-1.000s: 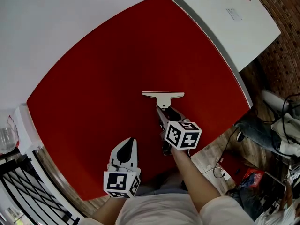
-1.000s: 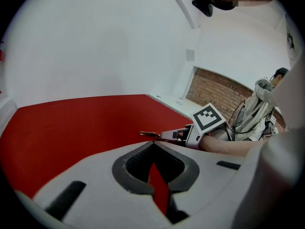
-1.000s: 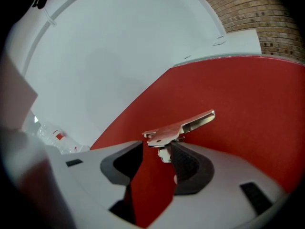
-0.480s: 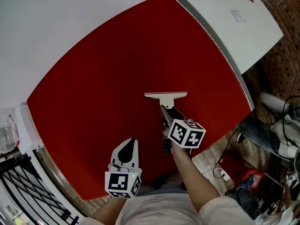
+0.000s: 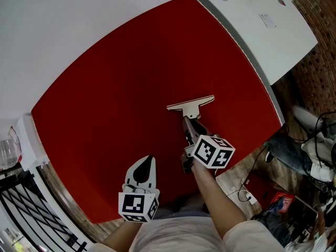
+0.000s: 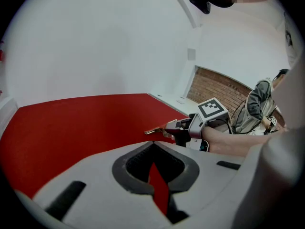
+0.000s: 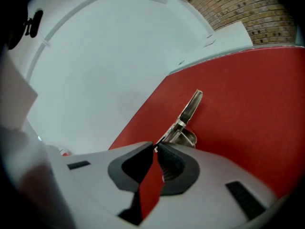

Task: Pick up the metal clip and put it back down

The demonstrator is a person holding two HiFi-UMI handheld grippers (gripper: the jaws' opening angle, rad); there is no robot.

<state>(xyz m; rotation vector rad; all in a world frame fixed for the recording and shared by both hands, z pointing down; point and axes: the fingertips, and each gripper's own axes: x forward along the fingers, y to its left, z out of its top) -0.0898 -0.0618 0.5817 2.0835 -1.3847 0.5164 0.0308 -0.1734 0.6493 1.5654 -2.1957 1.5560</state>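
Observation:
The metal clip, a pale T-shaped piece with a wide flat bar, is near the middle of the red table. Its bar tilts in the head view, right end farther away. My right gripper has just been closing its jaws and is shut on the clip's handle end. In the right gripper view the clip sticks out past the right gripper, spring and bar in sight. My left gripper rests near the table's front edge, shut and empty. From the left gripper the clip shows off to the right.
A white counter borders the table's far right side. A black wire rack and a glass stand at the left. Bags and cables lie on the floor to the right.
The right gripper's jaws closed on the clip's handle. The clip's bar, level before, now slants with its right end farther away. The left gripper stayed put.

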